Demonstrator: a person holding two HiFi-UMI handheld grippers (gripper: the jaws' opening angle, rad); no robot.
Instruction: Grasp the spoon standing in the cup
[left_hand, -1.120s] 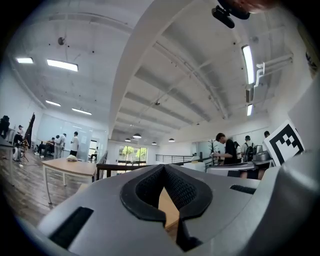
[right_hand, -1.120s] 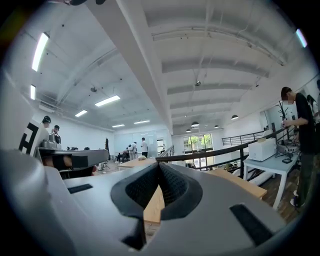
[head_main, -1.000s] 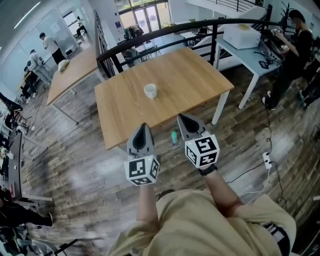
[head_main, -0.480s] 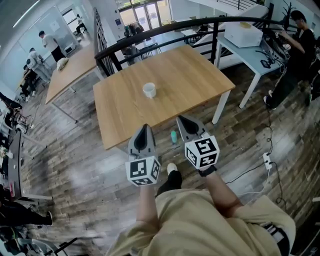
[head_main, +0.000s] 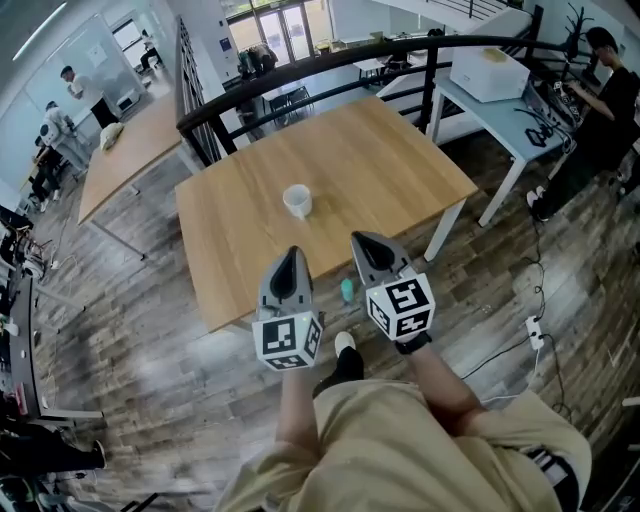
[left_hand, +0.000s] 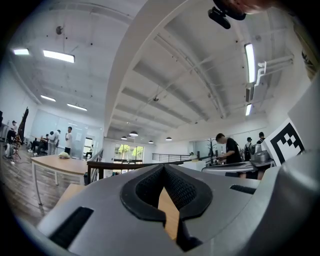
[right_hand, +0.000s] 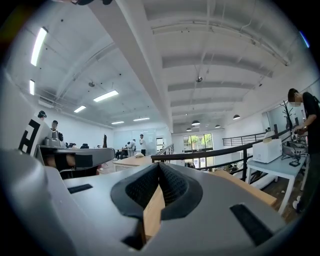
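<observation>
A white cup (head_main: 297, 201) stands alone near the middle of a square wooden table (head_main: 390, 160); a spoon in it is too small to make out. Both grippers hang side by side in front of the person, over the table's near edge and well short of the cup. The left gripper (head_main: 291, 256) is shut with nothing in it, and its own view shows its tips (left_hand: 163, 167) meeting. The right gripper (head_main: 361, 240) is likewise shut and empty, its tips (right_hand: 160, 165) together. Neither gripper view shows the cup.
A black railing (head_main: 330, 60) runs behind the table. A white table (head_main: 500, 115) with a white box (head_main: 488, 72) stands at the right, with a person beside it. A small teal object (head_main: 346, 290) lies on the floor by the table's near edge. Cables and a power strip (head_main: 532, 325) lie at the right.
The person has stepped towards the table, so the table and cup sit nearer and lower in the head view. Both grippers keep their pose and stay shut.
</observation>
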